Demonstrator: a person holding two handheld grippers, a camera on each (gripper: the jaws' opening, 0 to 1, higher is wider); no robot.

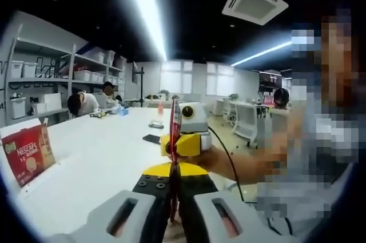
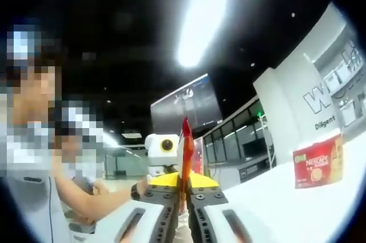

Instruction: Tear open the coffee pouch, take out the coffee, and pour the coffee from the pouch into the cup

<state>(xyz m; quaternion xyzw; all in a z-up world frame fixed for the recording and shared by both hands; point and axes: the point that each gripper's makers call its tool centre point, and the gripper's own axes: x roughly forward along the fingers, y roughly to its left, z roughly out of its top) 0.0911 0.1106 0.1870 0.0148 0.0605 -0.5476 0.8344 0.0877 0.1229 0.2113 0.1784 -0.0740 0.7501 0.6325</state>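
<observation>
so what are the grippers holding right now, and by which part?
Both are shut on the red coffee pouch, seen edge-on: left gripper on one end, right gripper on the opposite end.

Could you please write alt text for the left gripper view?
The left hand-held gripper and the right hand-held gripper opposite it both pinch a thin red coffee pouch edge-on above a white table; a red Nescafe box stands at left.

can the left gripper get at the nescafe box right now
Probably not as things stand: the left gripper is shut on the pouch, which the right gripper also pinches. The box stands apart on the table, with nothing between.
</observation>
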